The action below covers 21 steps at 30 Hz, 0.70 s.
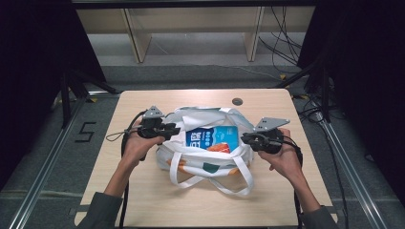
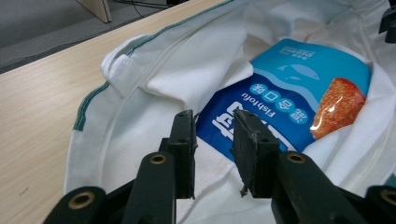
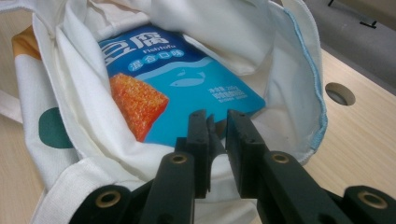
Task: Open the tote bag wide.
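A pale wooden table (image 1: pixel 143 191) carries a white cloth tote bag (image 1: pixel 191 162) at its middle, mouth facing up and two long handles (image 1: pixel 224 183) trailing toward the person. Inside the bag lies a blue fish tofu packet (image 1: pixel 210 138), flat against the lining, with its clear orange window toward the near rim.

The left gripper (image 1: pixel 167 130) sits at the bag's left rim. In the left gripper view its jaws stand slightly apart over the cloth and the packet's edge (image 2: pixel 280 93), and nothing is caught between them as far as can be seen. The right gripper (image 1: pixel 250 139) is at the right rim. In the right gripper view its jaws are nearly together, and a fold of the white cloth (image 3: pixel 215 158) seems to lie in the narrow gap, though whether it is truly pinched cannot be told.

The work in hand looks like spreading the bag's mouth or reaching for the packet. The risks follow from the soft cloth: the left jaws could close on lining together with the packet's slick film, so the bag lifts with it, or the film could slide out. If the right side's hold is shallow, the rim may slip free and the mouth sag shut over the packet. A sideways pull could also drag the whole light bag across the table.
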Each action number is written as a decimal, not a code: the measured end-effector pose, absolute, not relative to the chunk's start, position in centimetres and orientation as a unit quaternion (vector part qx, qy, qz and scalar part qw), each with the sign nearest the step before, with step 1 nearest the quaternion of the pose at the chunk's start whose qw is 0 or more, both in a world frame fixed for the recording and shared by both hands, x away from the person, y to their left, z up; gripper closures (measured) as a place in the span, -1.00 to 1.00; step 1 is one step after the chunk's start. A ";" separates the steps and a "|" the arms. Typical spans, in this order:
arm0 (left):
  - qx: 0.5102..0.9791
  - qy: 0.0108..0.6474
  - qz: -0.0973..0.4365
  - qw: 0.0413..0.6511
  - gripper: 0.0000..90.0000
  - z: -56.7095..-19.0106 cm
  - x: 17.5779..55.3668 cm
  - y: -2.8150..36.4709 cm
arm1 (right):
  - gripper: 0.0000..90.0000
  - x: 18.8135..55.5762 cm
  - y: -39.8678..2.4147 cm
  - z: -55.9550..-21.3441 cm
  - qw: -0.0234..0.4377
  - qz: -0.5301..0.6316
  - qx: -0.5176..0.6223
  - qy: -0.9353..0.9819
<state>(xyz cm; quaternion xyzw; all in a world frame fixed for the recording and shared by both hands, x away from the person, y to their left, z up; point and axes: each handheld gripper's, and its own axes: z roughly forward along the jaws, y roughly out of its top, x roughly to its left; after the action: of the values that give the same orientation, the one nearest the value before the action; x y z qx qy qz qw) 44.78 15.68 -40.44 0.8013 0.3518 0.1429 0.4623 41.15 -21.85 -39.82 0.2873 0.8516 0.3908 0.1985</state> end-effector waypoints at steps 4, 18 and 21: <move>0.800 0.349 0.143 0.467 0.51 -40.3 44.3 15.8 | 0.74 41.3 -22.0 -39.7 0.205 0.393 0.282 0.851; 0.797 0.347 0.139 0.474 0.41 -40.3 43.3 16.0 | 0.60 41.3 -22.2 -39.7 0.209 0.402 0.280 0.846; 0.793 0.349 0.139 0.479 0.28 -40.3 43.1 16.2 | 0.33 41.1 -22.3 -39.8 0.214 0.407 0.285 0.841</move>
<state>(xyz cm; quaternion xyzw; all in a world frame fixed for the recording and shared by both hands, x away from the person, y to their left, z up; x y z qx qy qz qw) 43.09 16.22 -40.25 0.7933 0.3493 0.1388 0.4790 41.14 -22.31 -39.78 0.2846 0.8409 0.4074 0.2142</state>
